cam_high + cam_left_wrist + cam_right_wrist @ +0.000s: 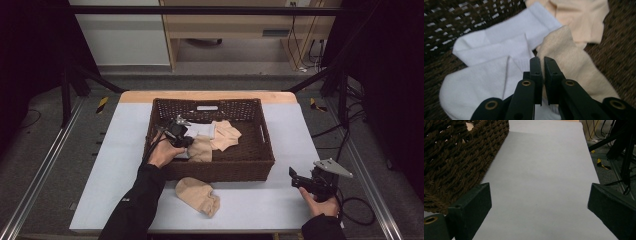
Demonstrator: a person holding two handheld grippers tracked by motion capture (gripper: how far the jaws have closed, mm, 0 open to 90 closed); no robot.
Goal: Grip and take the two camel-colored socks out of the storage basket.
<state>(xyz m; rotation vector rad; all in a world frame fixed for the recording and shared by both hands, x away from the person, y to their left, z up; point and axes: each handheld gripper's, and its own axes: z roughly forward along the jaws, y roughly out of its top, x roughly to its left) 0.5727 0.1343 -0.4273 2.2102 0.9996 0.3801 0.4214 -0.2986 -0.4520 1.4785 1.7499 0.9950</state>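
A dark woven basket (265,145) stands mid-table and holds white socks (499,47), a pale peach sock (579,17) and a tan sock (569,57). My left gripper (186,142) reaches into the basket's left part. In the left gripper view its jaws (542,61) are pressed nearly together, with the tan sock's edge pinched between them beside a white sock. Another tan sock (197,195) lies on the table in front of the basket. My right gripper (295,178) rests low over the table's near right corner, jaws wide apart (540,192) with nothing between them.
The basket's wall (456,162) rises at the left of the right gripper view. The grey table top (120,150) runs around the basket. Black frame bars, cables and a wooden desk stand beyond the table's far edge.
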